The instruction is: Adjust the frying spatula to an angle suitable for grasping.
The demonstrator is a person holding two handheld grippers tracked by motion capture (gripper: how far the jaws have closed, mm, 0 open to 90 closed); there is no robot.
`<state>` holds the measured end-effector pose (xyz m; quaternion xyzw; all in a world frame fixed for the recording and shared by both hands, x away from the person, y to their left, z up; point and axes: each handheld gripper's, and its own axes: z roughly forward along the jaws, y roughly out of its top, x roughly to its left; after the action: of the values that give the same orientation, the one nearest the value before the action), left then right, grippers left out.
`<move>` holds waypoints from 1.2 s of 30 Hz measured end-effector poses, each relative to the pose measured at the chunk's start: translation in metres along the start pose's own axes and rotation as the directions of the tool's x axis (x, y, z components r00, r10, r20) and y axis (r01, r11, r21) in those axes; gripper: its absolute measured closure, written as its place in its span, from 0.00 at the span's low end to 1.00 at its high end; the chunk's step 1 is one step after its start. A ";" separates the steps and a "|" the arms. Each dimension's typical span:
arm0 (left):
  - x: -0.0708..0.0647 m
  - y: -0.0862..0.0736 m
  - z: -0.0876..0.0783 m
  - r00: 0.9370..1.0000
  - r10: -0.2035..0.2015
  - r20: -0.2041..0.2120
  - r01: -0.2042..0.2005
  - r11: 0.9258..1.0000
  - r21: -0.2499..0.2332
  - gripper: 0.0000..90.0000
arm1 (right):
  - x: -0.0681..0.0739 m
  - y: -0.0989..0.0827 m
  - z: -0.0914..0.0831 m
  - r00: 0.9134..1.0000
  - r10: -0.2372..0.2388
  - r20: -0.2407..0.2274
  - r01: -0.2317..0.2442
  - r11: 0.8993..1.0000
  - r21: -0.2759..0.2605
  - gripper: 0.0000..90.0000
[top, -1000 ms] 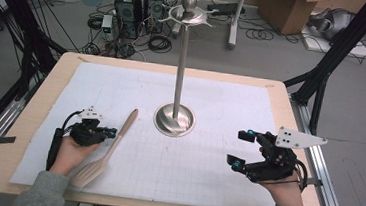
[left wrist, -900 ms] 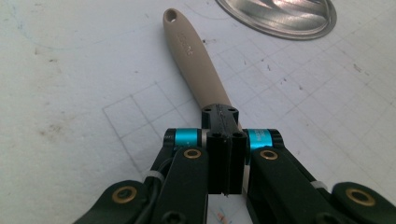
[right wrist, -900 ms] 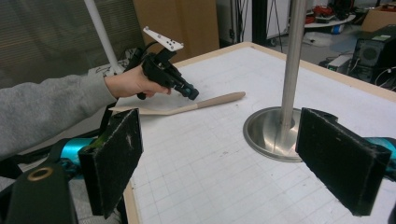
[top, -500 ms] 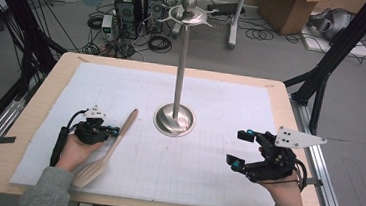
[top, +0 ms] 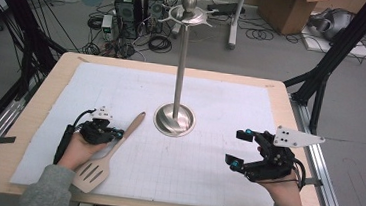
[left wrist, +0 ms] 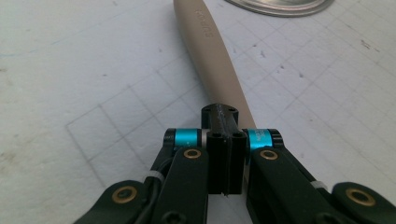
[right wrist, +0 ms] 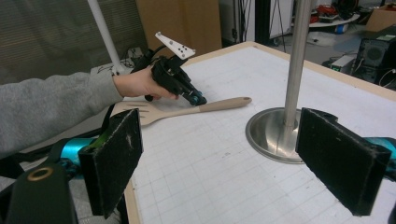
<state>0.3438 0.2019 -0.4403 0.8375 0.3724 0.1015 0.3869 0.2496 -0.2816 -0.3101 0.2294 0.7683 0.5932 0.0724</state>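
Observation:
A wooden slotted spatula [top: 131, 128] lies on the white gridded mat [top: 221, 101], its blade toward the front edge. My left gripper [top: 118, 133] sits at the handle's left side, and in the left gripper view its jaws [left wrist: 219, 114] are shut together, tips right over the handle [left wrist: 210, 51]. The right gripper view shows that gripper [right wrist: 196, 99] touching the spatula [right wrist: 219, 105]. Whether it pinches the handle I cannot tell. My right gripper [top: 236, 148] rests at the front right, open, with nothing between its pads [right wrist: 226, 154].
A metal stand with a round base [top: 174, 120] and a tall pole rises from the mat's middle, just past the spatula's handle end; its base [right wrist: 275, 135] lies ahead of the right gripper. Computers, cables and boxes sit on the floor beyond the table.
The left gripper has crept slightly toward the spatula handle. The right gripper and the spatula have stayed put.

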 end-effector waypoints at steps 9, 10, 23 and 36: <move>-0.006 0.009 0.005 0.997 0.075 0.017 -0.076 0.995 0.061 1.00 | 0.000 0.000 -0.001 1.000 -0.004 -0.002 0.004 1.000 -0.005 0.15; -0.006 0.009 0.005 0.997 0.077 0.020 -0.078 0.995 0.059 1.00 | 0.000 0.000 -0.001 1.000 -0.004 -0.003 0.004 1.000 -0.006 0.15; -0.001 0.019 0.015 0.994 0.092 0.057 -0.095 0.994 0.056 1.00 | -0.001 -0.001 0.001 1.000 0.004 -0.006 -0.004 1.000 0.006 0.15; 0.004 0.018 0.019 0.984 0.136 0.113 -0.138 0.990 0.004 1.00 | -0.001 -0.004 0.000 1.000 0.014 0.001 -0.014 1.000 0.008 0.15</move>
<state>0.3649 0.1858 -0.4412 0.8677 0.2921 0.0784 0.3946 0.2494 -0.2834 -0.3142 0.2356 0.7689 0.5905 0.0676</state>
